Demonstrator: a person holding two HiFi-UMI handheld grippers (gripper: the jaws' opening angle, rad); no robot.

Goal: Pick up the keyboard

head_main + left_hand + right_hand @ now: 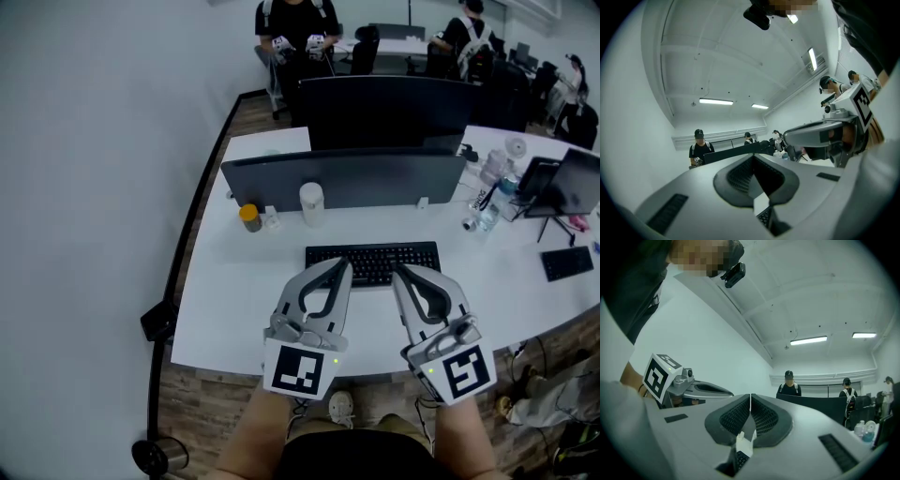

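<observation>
A black keyboard lies flat on the white table, in front of a dark partition. Both grippers hover side by side over its near edge and point roughly level towards it. My left gripper is shut with nothing between its pads; its tips overlap the keyboard's left-middle part. My right gripper is also shut and empty, over the right-middle part. In the left gripper view the jaws are closed, and a few keys show below them. The right gripper view shows closed jaws and a patch of keys.
Behind the keyboard stand a grey partition and a dark monitor. A white cup and an orange-lidded jar sit at the left. Bottles, a tablet on a stand and a black pad crowd the right. People stand at the back.
</observation>
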